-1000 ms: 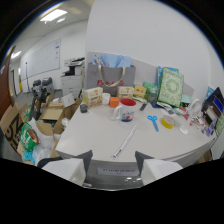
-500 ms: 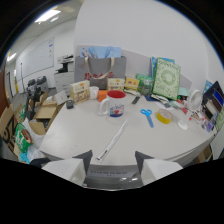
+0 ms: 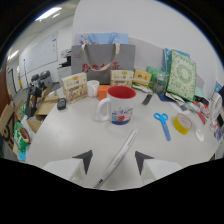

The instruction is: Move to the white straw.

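Observation:
A long white straw (image 3: pixel 118 156) lies on the white table (image 3: pixel 65 135), running from just behind the mug's right side down between my fingers. My gripper (image 3: pixel 114 161) hovers low over its near half, open, with one dark fingertip (image 3: pixel 85 160) at either side of the straw and a gap on both. A white mug (image 3: pixel 118 105) with a red inside and a printed picture stands just beyond the straw's far end.
Blue scissors (image 3: pixel 162 123) and a yellow tape roll (image 3: pixel 182 123) lie to the right. A grey tote bag (image 3: pixel 103 62), small boxes (image 3: pixel 75 87), a white cup (image 3: pixel 92 88) and a green book (image 3: pixel 182 73) line the back. Cardboard boxes (image 3: pixel 42 107) sit off the table's left edge.
The gripper has moved forward and lower over the table. The mug and the straw are much closer, and the straw now reaches between my fingers.

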Demonstrator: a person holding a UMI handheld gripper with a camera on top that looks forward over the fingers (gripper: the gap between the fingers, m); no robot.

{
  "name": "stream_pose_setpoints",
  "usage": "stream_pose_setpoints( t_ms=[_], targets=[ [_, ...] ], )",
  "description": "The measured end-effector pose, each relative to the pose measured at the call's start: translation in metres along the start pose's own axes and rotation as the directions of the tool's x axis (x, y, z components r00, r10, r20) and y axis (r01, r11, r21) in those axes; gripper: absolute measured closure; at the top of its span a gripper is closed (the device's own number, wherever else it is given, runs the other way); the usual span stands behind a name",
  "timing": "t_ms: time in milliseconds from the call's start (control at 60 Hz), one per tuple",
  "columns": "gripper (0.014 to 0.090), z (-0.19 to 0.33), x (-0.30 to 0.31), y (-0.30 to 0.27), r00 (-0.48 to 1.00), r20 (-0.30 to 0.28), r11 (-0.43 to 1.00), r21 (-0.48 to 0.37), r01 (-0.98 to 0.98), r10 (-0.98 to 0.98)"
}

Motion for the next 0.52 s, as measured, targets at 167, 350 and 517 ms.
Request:
stream_pose_setpoints(
  t_ms=[167, 350, 517],
  targets=[
    [0.0202, 0.018, 0.001, -0.001, 1.000, 0.015, 1.000, -0.019, -0.006, 0.006],
    [0.0201, 0.025, 0.003, 0.000, 1.000, 0.020, 1.000, -0.027, -0.007, 0.007],
    [0.0202, 0.025, 0.004, 0.000, 1.000, 0.019, 1.000, -0.026, -0.009, 0.010]
  ],
)
